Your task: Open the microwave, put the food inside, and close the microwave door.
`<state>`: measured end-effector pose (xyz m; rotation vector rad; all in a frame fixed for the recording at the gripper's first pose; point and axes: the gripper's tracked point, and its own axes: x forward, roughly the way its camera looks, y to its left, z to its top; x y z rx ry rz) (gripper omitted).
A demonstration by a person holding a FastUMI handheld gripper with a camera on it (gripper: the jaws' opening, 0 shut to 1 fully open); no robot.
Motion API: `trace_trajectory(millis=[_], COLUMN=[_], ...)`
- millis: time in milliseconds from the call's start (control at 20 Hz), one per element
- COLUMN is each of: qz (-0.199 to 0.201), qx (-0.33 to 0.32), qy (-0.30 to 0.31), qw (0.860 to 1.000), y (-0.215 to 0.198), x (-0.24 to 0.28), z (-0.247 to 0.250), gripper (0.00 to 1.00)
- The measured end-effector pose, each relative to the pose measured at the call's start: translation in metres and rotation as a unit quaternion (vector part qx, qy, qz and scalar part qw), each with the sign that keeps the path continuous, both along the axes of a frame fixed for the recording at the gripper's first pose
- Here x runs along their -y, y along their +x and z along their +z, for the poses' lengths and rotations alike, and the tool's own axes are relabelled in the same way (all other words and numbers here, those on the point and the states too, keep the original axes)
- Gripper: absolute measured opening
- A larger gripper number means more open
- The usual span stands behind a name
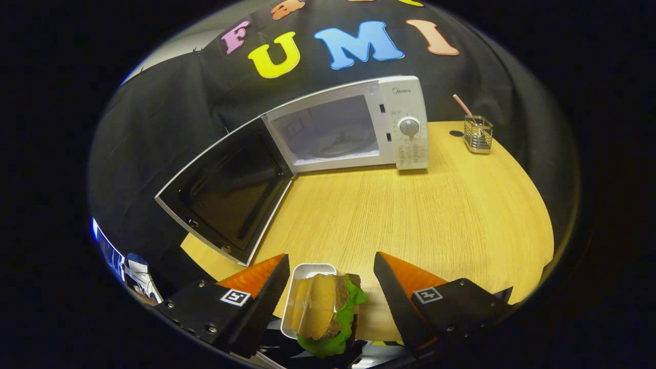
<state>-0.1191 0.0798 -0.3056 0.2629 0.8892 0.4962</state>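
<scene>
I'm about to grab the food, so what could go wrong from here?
The sandwich overhangs its small white tray between the open gripper fingers, so a squeeze may crush it or tip the tray. The microwave door juts out over the table toward the gripper; the carry could clip it.

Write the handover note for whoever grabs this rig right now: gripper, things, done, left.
Hand-held gripper: fingers open, one on each side of the food, neither clearly pressing it.
Food: a burger with lettuce on a small white tray, between the fingers at the near edge of the table.
Microwave: at the back of the table, beyond the fingers. Door swung wide open to its left; the cavity looks free.
Done: door opened.
Left: close on the tray, carry it into the cavity, release, back out, shut the door.
Also there: wire holder right of the microwave, out of the path.
</scene>
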Motion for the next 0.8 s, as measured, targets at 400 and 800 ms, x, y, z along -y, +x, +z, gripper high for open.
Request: trace_trajectory(millis=[400,800], qz=[0.010,0.009], qx=[-0.077,-0.110], qy=[-0.002,0.023], qw=[0.997,0.994], y=[-0.022,-0.027], x=[-0.003,-0.014], z=[-0.027,-0.016], gripper=[0.86,0.33])
